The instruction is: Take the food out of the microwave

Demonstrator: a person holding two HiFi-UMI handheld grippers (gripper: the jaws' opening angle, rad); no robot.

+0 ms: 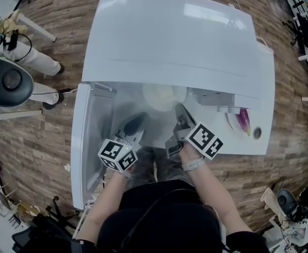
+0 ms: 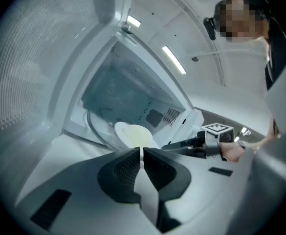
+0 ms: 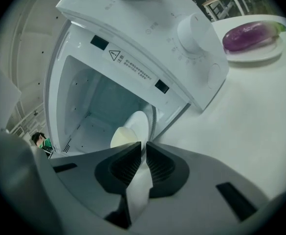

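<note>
I look down from above at the microwave (image 1: 169, 36). It stands on a white table (image 1: 267, 99). Its door (image 1: 85, 141) hangs wide open at 9 o'clock from the opening. The white plate (image 1: 161, 96) with the food (image 3: 122, 137) sits inside, just behind the front edge of the opening. That is at 12 o'clock from my two grippers. The food is a pale yellow lump on the plate.

My right gripper (image 3: 143, 150) reaches in from 5 o'clock. Its jaws are closed on the near rim of the plate, and the thin white rim is pinched between them. My left gripper (image 2: 142, 154) reaches in from 7 o'clock. Its jaws are pressed tight together. Its tips are just beside the plate's near rim, but I cannot tell if they touch it.

Inside the box there is open space all around the plate, out to the back wall and both side walls. The top edge of the opening runs above the plate.

In the right gripper view, the side post under the knob (image 3: 196, 31) is close at 2 o'clock from the jaws. In the left gripper view, the inside of the door fills the 9 o'clock side, close by.

Outside, bare table spreads out at 3 o'clock from the right gripper. A purple eggplant (image 3: 250, 35) on a small plate (image 3: 260, 57) sits there, well apart from the opening.
</note>
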